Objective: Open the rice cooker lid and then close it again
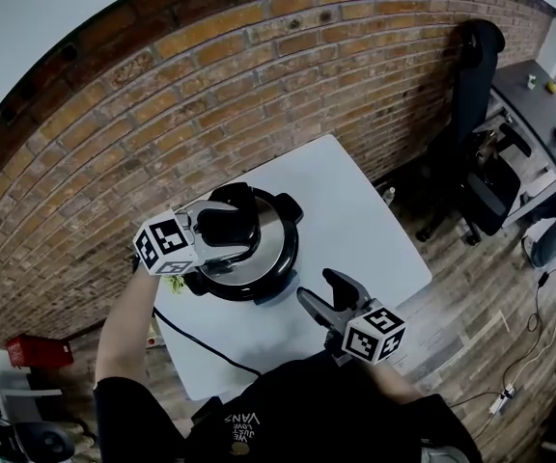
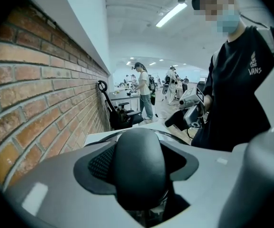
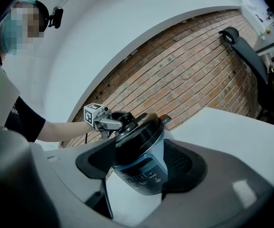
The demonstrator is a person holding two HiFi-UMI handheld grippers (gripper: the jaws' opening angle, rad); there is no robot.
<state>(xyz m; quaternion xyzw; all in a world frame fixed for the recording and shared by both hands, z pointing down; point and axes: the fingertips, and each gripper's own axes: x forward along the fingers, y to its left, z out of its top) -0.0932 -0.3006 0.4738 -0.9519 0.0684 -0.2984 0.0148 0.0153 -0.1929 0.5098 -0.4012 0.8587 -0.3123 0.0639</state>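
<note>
A black and steel rice cooker [image 1: 264,263] stands on the white table [image 1: 375,230] by the brick wall. Its lid [image 1: 276,222] lies on the pot and carries a thick black handle [image 1: 222,222]. My left gripper [image 1: 235,234] comes in from the left and is shut on that handle [image 2: 139,167], which fills the space between the jaws in the left gripper view. My right gripper [image 1: 317,287] hangs just in front of the cooker, open and touching nothing. Past its jaws, the right gripper view shows the cooker [image 3: 144,165] with its control panel.
The brick wall [image 1: 259,75] runs close behind the table. A black cable [image 1: 196,340] trails off the table's near left edge. An office chair [image 1: 476,162] and desks stand to the right, a red box [image 1: 39,351] on the floor at the left. People [image 2: 144,96] walk far off.
</note>
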